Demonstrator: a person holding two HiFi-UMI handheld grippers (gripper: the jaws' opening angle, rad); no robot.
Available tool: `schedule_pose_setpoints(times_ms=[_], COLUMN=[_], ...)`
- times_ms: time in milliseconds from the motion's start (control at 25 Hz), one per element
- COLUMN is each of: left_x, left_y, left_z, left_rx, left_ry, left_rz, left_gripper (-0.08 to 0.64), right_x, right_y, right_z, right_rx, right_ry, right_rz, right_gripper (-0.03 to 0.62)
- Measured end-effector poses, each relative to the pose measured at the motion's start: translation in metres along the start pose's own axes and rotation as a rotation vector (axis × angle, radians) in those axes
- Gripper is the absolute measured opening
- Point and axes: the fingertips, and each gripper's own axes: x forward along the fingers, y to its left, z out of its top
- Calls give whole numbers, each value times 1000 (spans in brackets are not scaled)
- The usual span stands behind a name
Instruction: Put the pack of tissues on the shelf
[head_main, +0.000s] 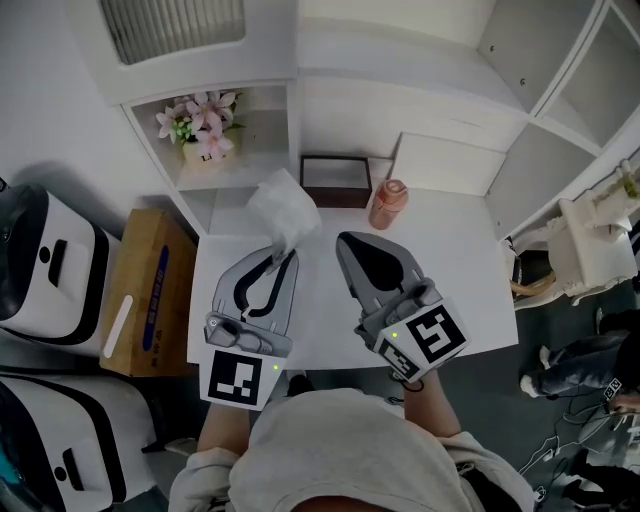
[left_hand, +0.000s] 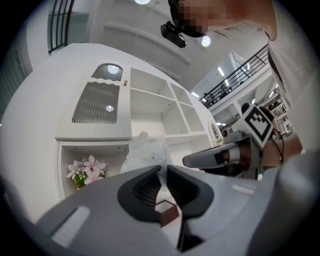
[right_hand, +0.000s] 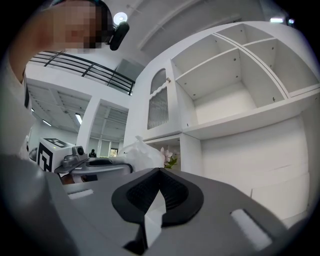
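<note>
Two tools (head_main: 287, 255) (head_main: 343, 241), one tissue pack (head_main: 283, 208), one brown box (head_main: 336, 181), one bottle (head_main: 388, 204), one flower pot (head_main: 205, 128)

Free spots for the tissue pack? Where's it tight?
Bare: the upper shelf bays, and the table right of the bottle. Crowded: the cubby with flowers, and the table's back edge by the dark box.

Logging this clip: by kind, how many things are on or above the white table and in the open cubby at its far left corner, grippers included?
pack of tissues: 1
dark box: 1
pink bottle: 1
flower bunch: 1
grippers: 2 (left gripper, right gripper)
Total: 6
</note>
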Motion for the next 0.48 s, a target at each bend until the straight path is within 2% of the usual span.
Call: schedule_pose_setpoints(times_ms=[480], left_x=[17], left_y=[31], left_z=[-13], left_rx=[-13], left_ry=[-12], left_rz=[-64], left_gripper=[26], right_x=[32], right_y=[-4], right_z=[-5], right_rx=[-1], right_ry=[9], right_rz=[-63], right_gripper=[2])
